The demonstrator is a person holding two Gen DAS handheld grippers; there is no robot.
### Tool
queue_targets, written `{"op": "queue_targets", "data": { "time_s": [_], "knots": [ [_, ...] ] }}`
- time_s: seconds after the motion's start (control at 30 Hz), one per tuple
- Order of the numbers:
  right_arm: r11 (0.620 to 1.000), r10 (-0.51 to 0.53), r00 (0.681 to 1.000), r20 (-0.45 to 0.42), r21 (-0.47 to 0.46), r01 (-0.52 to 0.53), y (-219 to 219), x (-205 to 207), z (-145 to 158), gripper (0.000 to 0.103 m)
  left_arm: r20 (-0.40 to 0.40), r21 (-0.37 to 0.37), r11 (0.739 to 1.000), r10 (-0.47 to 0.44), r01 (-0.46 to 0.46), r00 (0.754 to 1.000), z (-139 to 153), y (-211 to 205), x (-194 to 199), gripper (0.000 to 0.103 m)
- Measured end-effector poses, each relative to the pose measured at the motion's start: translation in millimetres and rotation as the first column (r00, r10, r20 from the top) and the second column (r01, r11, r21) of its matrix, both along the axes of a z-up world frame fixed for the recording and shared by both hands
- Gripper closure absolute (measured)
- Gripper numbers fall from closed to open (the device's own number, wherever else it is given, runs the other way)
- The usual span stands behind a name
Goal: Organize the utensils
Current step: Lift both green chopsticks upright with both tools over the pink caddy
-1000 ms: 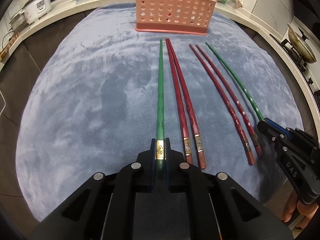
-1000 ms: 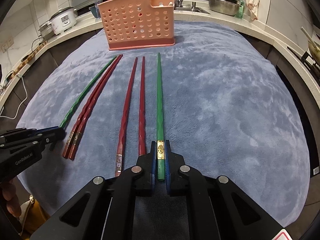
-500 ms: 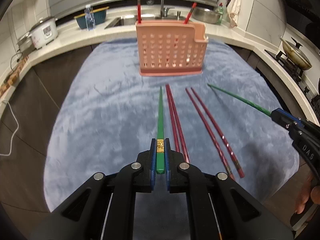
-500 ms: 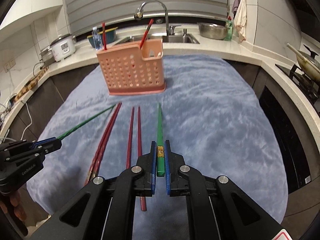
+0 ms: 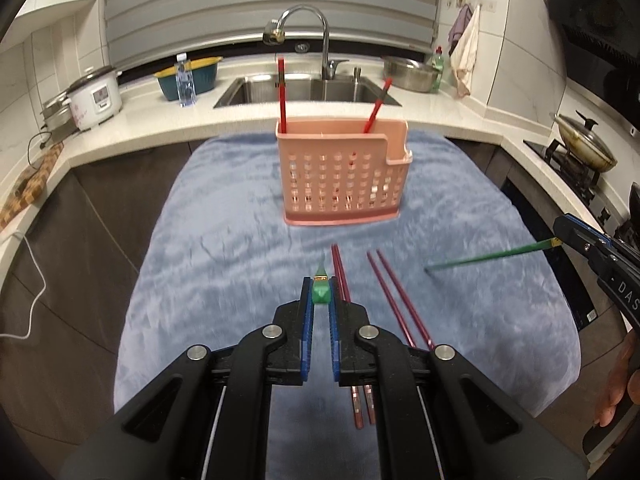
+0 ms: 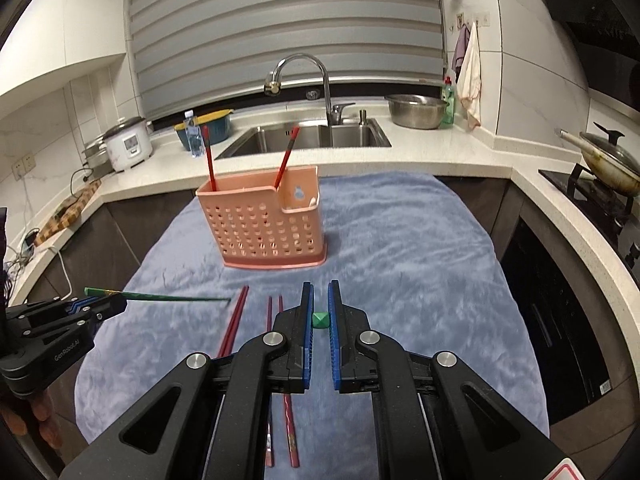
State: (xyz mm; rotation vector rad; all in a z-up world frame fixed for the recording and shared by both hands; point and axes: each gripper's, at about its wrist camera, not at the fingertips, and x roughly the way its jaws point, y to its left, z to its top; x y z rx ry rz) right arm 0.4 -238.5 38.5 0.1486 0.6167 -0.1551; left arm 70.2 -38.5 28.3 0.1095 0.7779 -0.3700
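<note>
A pink perforated utensil basket [image 5: 340, 176] stands on the blue cloth [image 5: 224, 240], with two red chopsticks [image 5: 282, 92] upright in it; it also shows in the right wrist view [image 6: 264, 224]. My left gripper [image 5: 321, 292] is shut on a green chopstick [image 5: 321, 294], seen end-on, raised above the cloth. My right gripper [image 6: 321, 304] is shut on the other green chopstick [image 6: 320, 319], also end-on; it shows from the side in the left wrist view [image 5: 492, 256]. Two pairs of red chopsticks [image 5: 394, 304] lie on the cloth in front of the basket.
A sink with a tap [image 5: 308, 88] lies behind the basket. A rice cooker [image 5: 94, 98] and a blue bowl [image 5: 188, 78] stand at the back left, a steel bowl [image 5: 410, 72] at the back right. A wok on a stove [image 5: 586, 148] is at the right.
Both grippers have lifted their green chopsticks off the cloth and tilted them up, so each now points away from its camera. The red chopsticks have not moved.
</note>
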Motion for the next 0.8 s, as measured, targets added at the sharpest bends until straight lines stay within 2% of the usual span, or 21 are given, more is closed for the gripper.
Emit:
{"op": "queue_targets", "data": {
  "time_s": [0.47,0.8],
  "knots": [
    [1.000,0.006,0.996,0.086,0.001,-0.006,-7.7,28.8,32.9,0.096,0.070,-0.019,1.000,0.014,-0.013,0.997,37.7,-8.6,29.4,0.096],
    [0.999,0.011,0.989,0.145,0.045,-0.018,-19.5,57.6,58.5,0.096,0.126,-0.035,0.999,0.021,-0.017,0.992,68.7,-14.8,57.2,0.096]
  ]
}}
